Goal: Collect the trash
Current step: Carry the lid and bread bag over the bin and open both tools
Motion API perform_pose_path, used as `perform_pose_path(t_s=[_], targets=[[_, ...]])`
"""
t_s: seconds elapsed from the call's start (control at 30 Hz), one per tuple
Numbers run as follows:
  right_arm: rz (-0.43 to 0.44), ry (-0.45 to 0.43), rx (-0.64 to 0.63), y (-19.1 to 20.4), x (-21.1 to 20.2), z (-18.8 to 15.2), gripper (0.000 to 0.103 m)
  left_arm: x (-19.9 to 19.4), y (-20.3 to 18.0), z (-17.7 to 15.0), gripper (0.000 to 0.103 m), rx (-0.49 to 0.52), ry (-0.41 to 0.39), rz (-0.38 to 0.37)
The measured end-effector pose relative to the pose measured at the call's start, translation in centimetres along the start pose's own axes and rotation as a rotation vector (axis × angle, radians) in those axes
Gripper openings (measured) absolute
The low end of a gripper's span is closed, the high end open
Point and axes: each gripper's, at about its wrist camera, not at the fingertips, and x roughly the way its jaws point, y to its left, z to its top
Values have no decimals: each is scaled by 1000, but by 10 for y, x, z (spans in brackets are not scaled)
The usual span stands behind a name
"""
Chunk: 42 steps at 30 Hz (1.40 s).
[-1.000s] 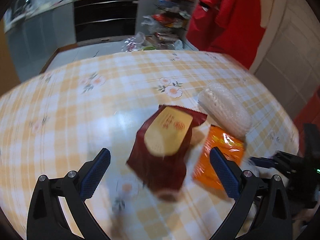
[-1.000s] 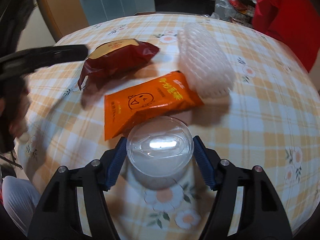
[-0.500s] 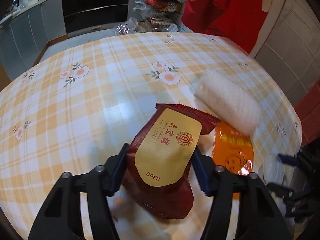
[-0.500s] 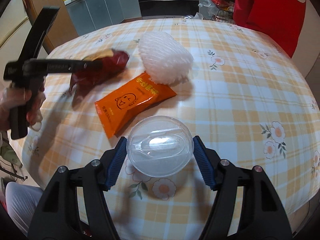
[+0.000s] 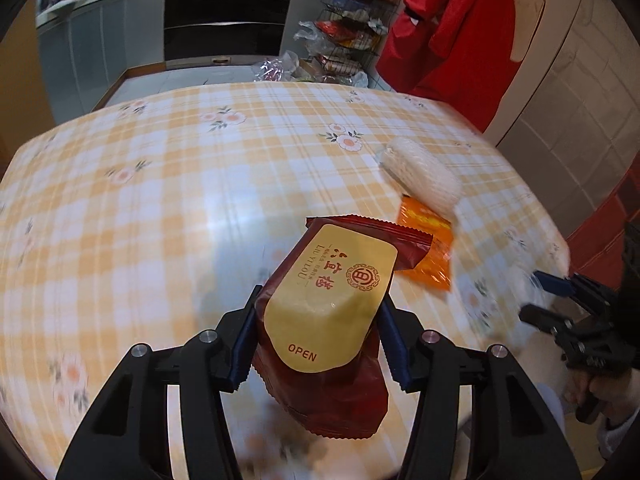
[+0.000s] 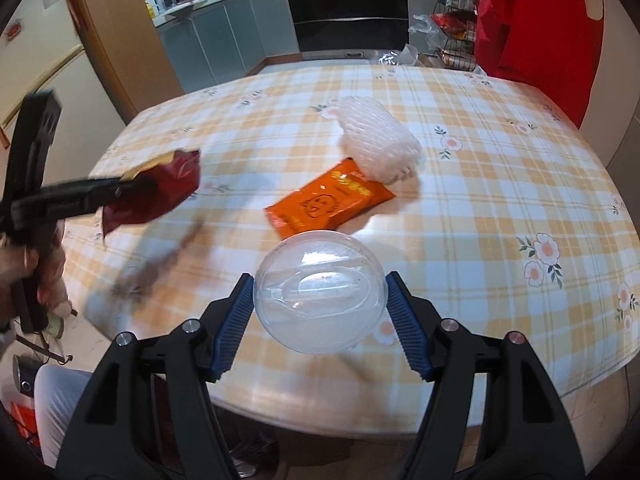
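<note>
the left gripper [image 5: 316,344] pinches a dark red snack packet [image 5: 332,320] with a gold label between its blue pads; its jaws have just been closing, and the packet now sits gripped between them, lifted clear of the table [image 5: 160,200]. in the right wrist view the same packet [image 6: 156,196] hangs in the air over the table's left edge, with its blurred shadow on the cloth below.

the right gripper [image 6: 320,312] clamps a clear plastic dome lid [image 6: 320,292] by its sides, and the lid is held above the near edge of the table [image 6: 500,200]. a faint spoon shape shows through the clear plastic.

on the yellow checked tablecloth lie two more pieces of trash: an orange sachet [image 6: 328,204] with a cartoon face, lying flat, and a white foam net sleeve [image 6: 378,144] just behind it, its near end overlapping the sachet's far corner. in the left wrist view the orange sachet [image 5: 428,248] is partly hidden behind the red packet, and the foam sleeve [image 5: 420,176] lies beyond it.

a red garment [image 6: 540,20] hangs at the right, beyond the table.
</note>
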Motion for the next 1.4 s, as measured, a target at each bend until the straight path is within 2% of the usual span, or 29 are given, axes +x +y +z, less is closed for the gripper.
perform_pose_path(t_s=[0.2,0.33,0.67,1.0,1.27,1.4], targets=[[32,-39,-7,20,-31,-5,67,-60,-4,-43,53,-60,-53,11],[52,-70,-21,36,-52,-8,67,-95,-16,-72,53,-107,-98,-14],[85,-140,-59,63,-102,-19,67,-142,-49,-130,53,-81,-118,-22],[77,-158,-57,65,-127,-38,67,-155,-63,-166,53,-65,-97,-65],[81,-159,-58,64,-129,-39,67,-142,-71,-174,55,-41,-49,-85],[81,-152,-62,65,-128,-40,67,-136,-73,-175,61,-31,-34,-98]])
